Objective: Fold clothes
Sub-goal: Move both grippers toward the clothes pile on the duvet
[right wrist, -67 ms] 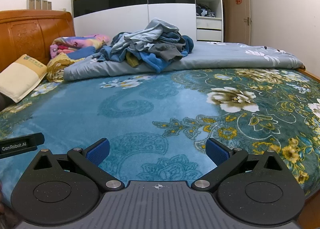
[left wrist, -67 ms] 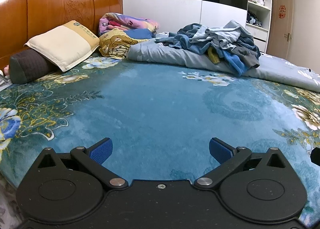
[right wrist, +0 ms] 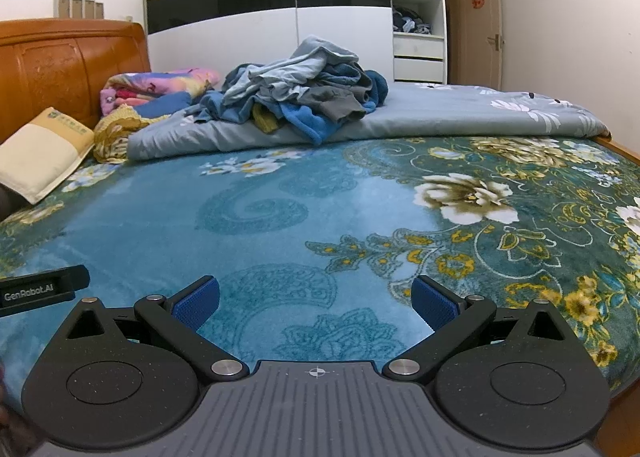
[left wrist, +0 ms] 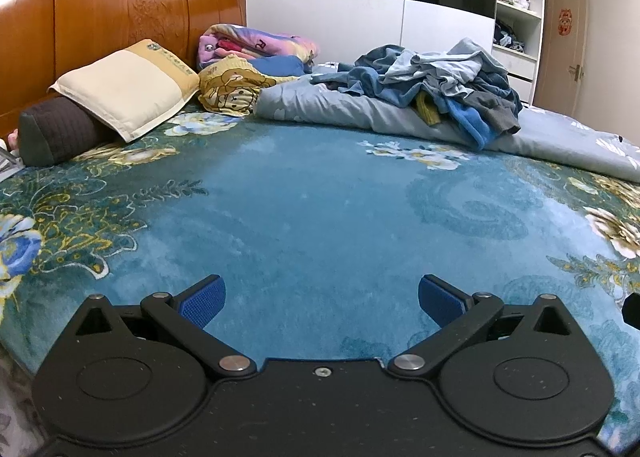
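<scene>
Blue and grey clothes [left wrist: 436,89] lie heaped upper right of the frame on a folded quilt [left wrist: 360,113], well apart from both tongs, left [left wrist: 320,299] and right [right wrist: 315,299], spread wide, empty; best reach across, pinch one garment's edge

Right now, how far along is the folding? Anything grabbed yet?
Nothing looks folded. The pile of clothes sits jumbled on the grey quilt at the far side of the bed. The left gripper and right gripper are both open and empty over the teal blanket. All folding remains.
</scene>
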{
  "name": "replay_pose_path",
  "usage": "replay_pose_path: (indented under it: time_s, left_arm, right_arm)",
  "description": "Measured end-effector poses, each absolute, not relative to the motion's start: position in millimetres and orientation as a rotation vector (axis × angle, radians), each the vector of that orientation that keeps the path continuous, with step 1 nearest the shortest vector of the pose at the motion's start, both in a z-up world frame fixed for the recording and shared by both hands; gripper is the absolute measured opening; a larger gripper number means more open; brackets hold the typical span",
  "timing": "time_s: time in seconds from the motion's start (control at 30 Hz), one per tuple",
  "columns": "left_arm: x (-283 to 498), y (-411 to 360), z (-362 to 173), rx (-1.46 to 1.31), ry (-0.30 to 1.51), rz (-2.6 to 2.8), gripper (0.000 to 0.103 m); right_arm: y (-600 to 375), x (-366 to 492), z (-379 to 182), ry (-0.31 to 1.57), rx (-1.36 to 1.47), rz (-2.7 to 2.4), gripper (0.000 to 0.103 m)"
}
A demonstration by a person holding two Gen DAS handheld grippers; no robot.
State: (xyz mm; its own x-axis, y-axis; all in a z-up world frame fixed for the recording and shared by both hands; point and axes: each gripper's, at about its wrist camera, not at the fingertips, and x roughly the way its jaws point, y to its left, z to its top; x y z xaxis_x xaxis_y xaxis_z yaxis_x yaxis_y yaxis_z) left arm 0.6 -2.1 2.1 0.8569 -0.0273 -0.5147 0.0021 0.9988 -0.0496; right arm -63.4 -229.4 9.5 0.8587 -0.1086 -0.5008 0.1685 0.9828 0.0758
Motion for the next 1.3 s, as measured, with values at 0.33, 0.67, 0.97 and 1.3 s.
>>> replay_pose_path:
  time_s: [0.33,0.67,0.97,1.3]
  left_arm:
    - [2,6,-6,-0.057,0.541,-0.043,0.102]
    - [15,9,-3,-0.057,0.479,-0.092,0.102]
    - [66,1,10,-0.033,0.472,-0.129,0.102]
    - [204,-48,23,0.014,0.463,-0.223,0.102]
  right_arm:
    - [-229,-64,12,0.528,0.117,-0.150,0.103]
    - [-235,-51,10,0.576,0.140,-0.112,0.103]
    - [-241,-5,11,0.581,0.076,-0.066,0.103]
    - [-287,74,-3,0.614,0.090,-0.102,0.103]
